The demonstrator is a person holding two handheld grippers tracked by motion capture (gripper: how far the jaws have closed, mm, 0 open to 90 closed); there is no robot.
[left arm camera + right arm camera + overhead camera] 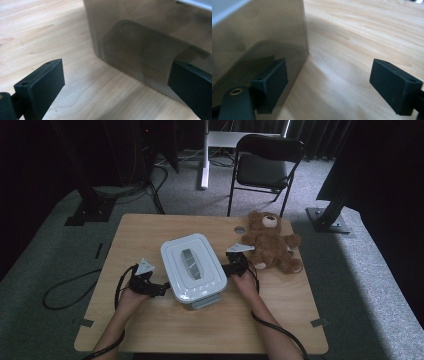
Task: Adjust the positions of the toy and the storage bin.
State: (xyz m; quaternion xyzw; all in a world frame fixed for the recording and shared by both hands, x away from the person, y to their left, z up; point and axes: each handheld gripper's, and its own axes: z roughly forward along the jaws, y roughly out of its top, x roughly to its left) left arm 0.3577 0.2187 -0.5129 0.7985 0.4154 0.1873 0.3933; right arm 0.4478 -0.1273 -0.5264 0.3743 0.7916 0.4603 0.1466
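Two grippers flank a lidded container (192,270) at the middle of the high view, on a light wooden table (150,330). No brand, label or readable writing shows anywhere on it. Container: rectangular, rounded corners, pale grey-white lid with a raised rim and a darker grey handle strip set lengthwise in a recess at the lid's centre. Body below the lid is translucent and greyish; a corner of it juts out under the lid at the lower edge. It sits slightly turned, long axis running from upper left to lower right of the frame. Left gripper (162,289) is at the container's lower left corner, close against the wall, with its grey three-cornered plate just above and left of the hand. In the left gripper view its jaws stand wide apart, nothing between the pads, the smoky wall (150,42) filling the upper right and one jaw close to it. Right gripper (226,268) is at the container's right side, mid frame. In the right gripper view its jaws are likewise spread wide, bare wood between them, the wall (257,32) at upper left beside one jaw. Brown teddy bear (270,242) lies at the table's upper right. Black folding chair (265,165) stands beyond, top centre.
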